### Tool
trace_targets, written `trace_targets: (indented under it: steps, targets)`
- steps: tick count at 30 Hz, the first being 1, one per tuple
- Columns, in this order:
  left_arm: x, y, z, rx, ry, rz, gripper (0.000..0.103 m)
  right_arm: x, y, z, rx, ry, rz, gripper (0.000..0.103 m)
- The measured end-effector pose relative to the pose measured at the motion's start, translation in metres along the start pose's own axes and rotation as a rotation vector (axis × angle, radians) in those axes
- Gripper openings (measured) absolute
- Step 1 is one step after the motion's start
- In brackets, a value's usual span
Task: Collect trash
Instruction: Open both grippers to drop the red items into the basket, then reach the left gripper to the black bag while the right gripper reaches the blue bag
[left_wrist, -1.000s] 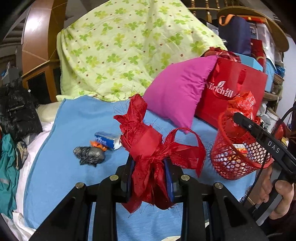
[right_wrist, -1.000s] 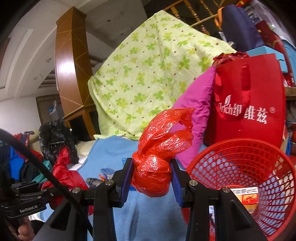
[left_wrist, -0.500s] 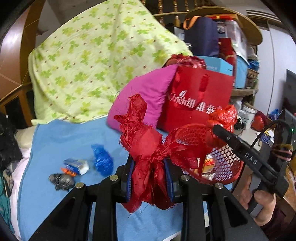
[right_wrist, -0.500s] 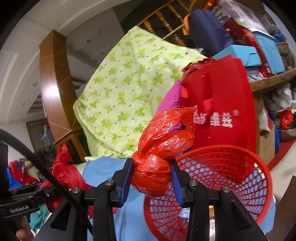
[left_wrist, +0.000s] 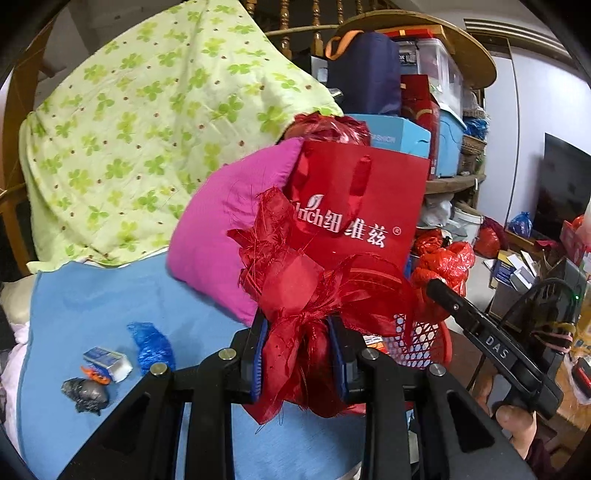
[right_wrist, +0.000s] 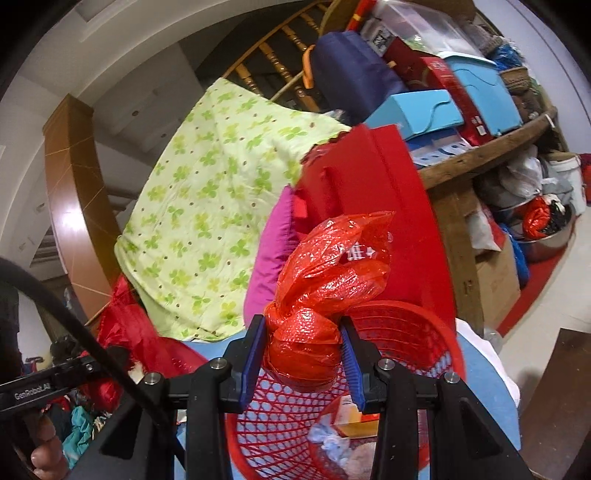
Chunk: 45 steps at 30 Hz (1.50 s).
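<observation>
My left gripper (left_wrist: 300, 354) is shut on a frayed red mesh ribbon bundle (left_wrist: 295, 291), held above the blue sheet (left_wrist: 92, 306) just left of the red mesh basket (left_wrist: 417, 339). My right gripper (right_wrist: 303, 358) is shut on a knotted red plastic bag (right_wrist: 325, 280) and hangs over the basket's (right_wrist: 406, 321) near rim. The basket holds paper scraps and a small carton. In the left wrist view the right gripper (left_wrist: 439, 280) and its bag (left_wrist: 443, 266) show at the right. A blue wrapper (left_wrist: 151, 343), a small white box (left_wrist: 107, 362) and a grey crumpled lump (left_wrist: 86, 393) lie on the sheet.
A pink pillow (left_wrist: 221, 240) and a red paper gift bag (left_wrist: 354, 206) lean behind the basket, under a green clover blanket (left_wrist: 140, 140). A cluttered wooden shelf (right_wrist: 491, 147) stands to the right. A person's hand (left_wrist: 515, 424) holds the right gripper's handle.
Both grippers have swung to the right with their loads. The right gripper's bag now hangs over the basket, and the left gripper's ribbon bundle has come up beside it.
</observation>
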<state>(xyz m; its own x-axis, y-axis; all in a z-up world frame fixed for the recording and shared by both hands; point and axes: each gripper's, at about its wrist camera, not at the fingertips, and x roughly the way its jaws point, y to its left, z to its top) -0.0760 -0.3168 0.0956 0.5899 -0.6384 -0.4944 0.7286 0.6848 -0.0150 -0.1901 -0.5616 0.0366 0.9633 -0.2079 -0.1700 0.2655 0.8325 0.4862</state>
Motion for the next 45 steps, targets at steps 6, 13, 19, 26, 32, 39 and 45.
trace_targets:
  steps: [6, 13, 19, 26, 32, 39, 45]
  targets:
    - [0.037, -0.015, 0.002, 0.001, 0.064, -0.054, 0.032, 0.001, -0.017, 0.002, 0.065, 0.015, -0.001, 0.043]
    - [0.077, -0.031, -0.004, 0.082, 0.127, -0.071, 0.040, 0.011, -0.032, 0.000, 0.143, 0.073, 0.004, 0.046]
    - [0.084, -0.024, -0.010, 0.083, 0.127, -0.069, 0.059, 0.016, -0.037, -0.002, 0.214, 0.087, 0.022, 0.065]
    - [0.063, 0.033, -0.036, -0.004, 0.115, 0.012, 0.062, 0.022, -0.007, -0.005, 0.135, 0.080, 0.035, 0.065]
    - [0.030, 0.118, -0.082, -0.120, 0.132, 0.175, 0.062, 0.028, 0.053, -0.019, -0.028, 0.062, 0.109, 0.065]
    - [-0.012, 0.228, -0.139, -0.309, 0.144, 0.407, 0.063, 0.062, 0.133, -0.060, -0.190, 0.176, 0.209, 0.065]
    - [-0.028, 0.290, -0.170, -0.447, 0.142, 0.474, 0.064, 0.106, 0.185, -0.111, -0.293, 0.345, 0.216, 0.065]
